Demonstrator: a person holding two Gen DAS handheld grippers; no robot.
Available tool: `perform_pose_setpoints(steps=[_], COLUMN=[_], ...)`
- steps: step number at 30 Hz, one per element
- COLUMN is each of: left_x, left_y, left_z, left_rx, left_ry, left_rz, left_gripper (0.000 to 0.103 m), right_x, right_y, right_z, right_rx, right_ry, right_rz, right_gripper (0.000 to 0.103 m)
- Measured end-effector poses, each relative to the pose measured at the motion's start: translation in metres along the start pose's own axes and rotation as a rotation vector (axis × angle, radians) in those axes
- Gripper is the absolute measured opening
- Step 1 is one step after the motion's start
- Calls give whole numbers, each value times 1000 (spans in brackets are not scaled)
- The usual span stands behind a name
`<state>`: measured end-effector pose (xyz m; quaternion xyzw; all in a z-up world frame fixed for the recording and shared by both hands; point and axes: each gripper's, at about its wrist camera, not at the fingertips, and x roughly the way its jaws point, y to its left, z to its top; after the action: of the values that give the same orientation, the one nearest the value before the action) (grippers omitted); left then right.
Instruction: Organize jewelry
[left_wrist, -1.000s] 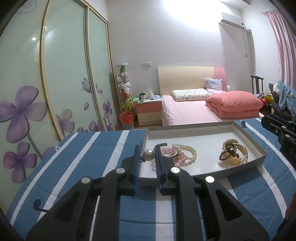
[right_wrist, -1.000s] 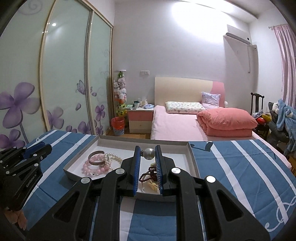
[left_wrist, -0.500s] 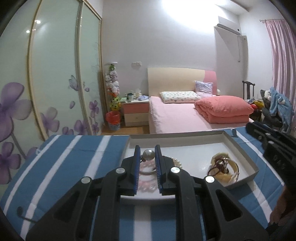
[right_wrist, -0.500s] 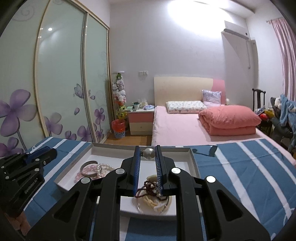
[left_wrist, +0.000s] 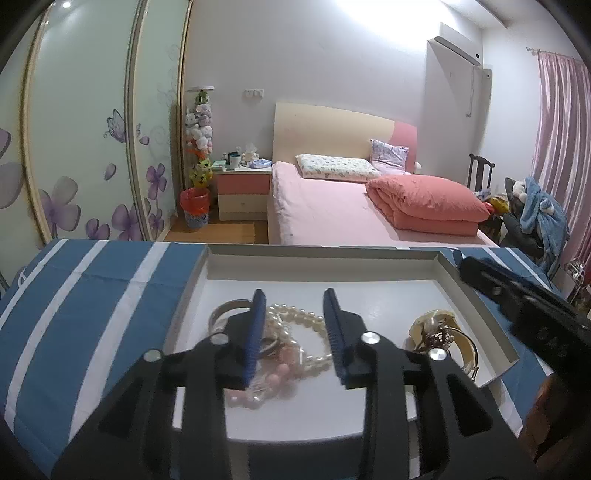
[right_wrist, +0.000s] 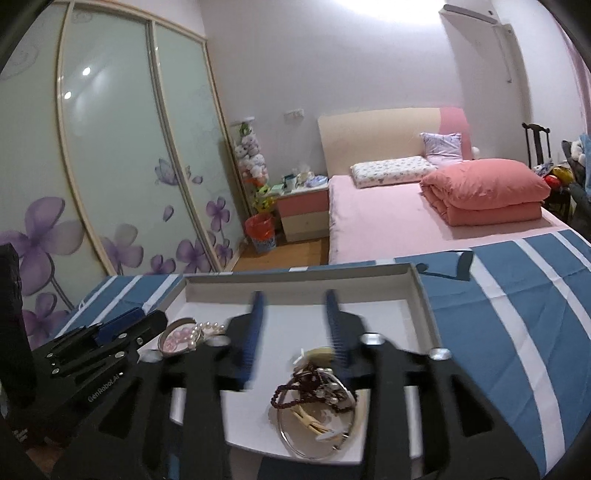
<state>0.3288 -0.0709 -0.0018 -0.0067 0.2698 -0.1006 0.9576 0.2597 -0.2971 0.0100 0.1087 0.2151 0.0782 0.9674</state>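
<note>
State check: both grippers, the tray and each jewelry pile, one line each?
left gripper: open, over the pearl pile
right gripper: open, over the dark-bead pile
shallow white cardboard tray: lidless, on striped cloth
white pearl strand with pink beads: heaped, tangled
dark maroon bead string with metal bangle: heaped, tangled

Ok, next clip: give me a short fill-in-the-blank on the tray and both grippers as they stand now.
1. Both the left gripper and the right gripper are ____.
2. The jewelry lies in a shallow white ____.
3. The pearl bracelet lies under the ____ gripper.
4. The cloth under the tray is blue with ____ stripes.

Missing: open; tray; left; white
</note>
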Motion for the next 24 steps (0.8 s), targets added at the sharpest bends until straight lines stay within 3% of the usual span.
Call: perform_pose_setpoints(steps=[5, 16, 24], left_x=[-24, -133, -191], left_y=[16, 42, 30], left_z=[1, -39, -80], left_rx=[-42, -30, 29], left_ry=[-26, -151, -204], left_rz=[-1, 109, 212], left_gripper=[45, 84, 98], right_x=[-28, -113, -151], right_y=[-5, 30, 61], right_z=[3, -23, -47], right_rx=[27, -27, -117], right_ry=[-37, -113, -165], right_rz=[3, -37, -105], right_gripper=[46, 81, 100])
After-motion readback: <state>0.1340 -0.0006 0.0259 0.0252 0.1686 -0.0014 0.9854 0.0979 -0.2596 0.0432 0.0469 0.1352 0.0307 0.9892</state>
